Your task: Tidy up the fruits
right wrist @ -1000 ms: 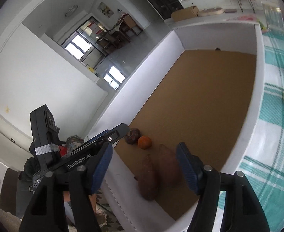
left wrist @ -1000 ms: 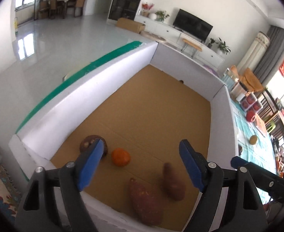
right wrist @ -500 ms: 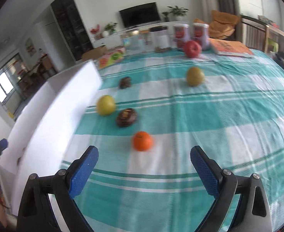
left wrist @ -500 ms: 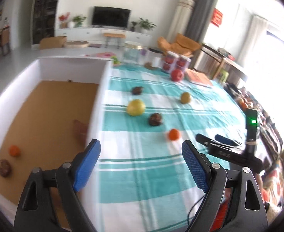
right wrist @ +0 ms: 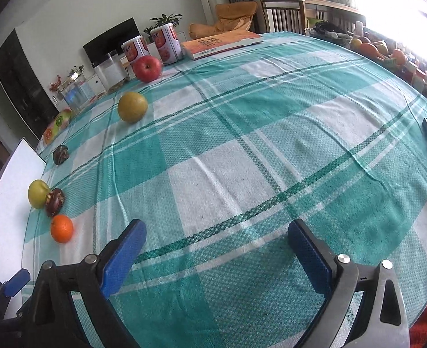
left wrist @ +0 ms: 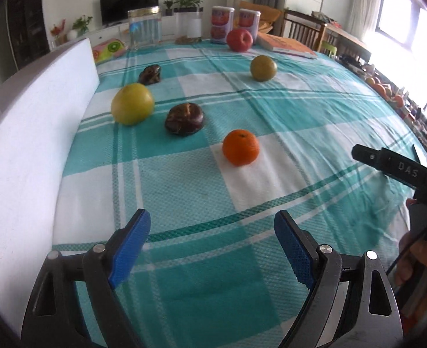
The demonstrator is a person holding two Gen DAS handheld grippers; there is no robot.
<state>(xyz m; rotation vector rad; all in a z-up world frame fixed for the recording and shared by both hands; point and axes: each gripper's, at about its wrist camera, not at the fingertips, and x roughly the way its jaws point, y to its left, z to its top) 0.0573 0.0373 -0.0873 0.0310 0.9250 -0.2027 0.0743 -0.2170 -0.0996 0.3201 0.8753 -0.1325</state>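
Several fruits lie on a teal checked tablecloth [left wrist: 315, 110]. In the left wrist view an orange [left wrist: 240, 151] is nearest, then a dark brown fruit [left wrist: 184, 119], a yellow-green fruit [left wrist: 132, 103], a second dark fruit [left wrist: 150, 74], a green-brown pear [left wrist: 263, 68] and a red apple [left wrist: 239, 39]. My left gripper [left wrist: 212, 246] is open and empty, a little in front of the orange. My right gripper [right wrist: 217, 256] is open and empty over bare cloth; the orange [right wrist: 61, 228] is to its left. The white box wall [left wrist: 30, 133] stands on the left.
Two red-labelled cans [left wrist: 222, 24], a glass jar [left wrist: 144, 29] and an orange book [left wrist: 288, 47] stand at the table's far edge. The right tool's body [left wrist: 396, 169] and a hand show at right. More fruit [right wrist: 378, 49] is piled beyond the table's right edge.
Both grippers have swung from the cardboard-floored box with its sweet potatoes to the tablecloth. The left has closed in on the loose fruits; the right has turned further right. Both stay open.
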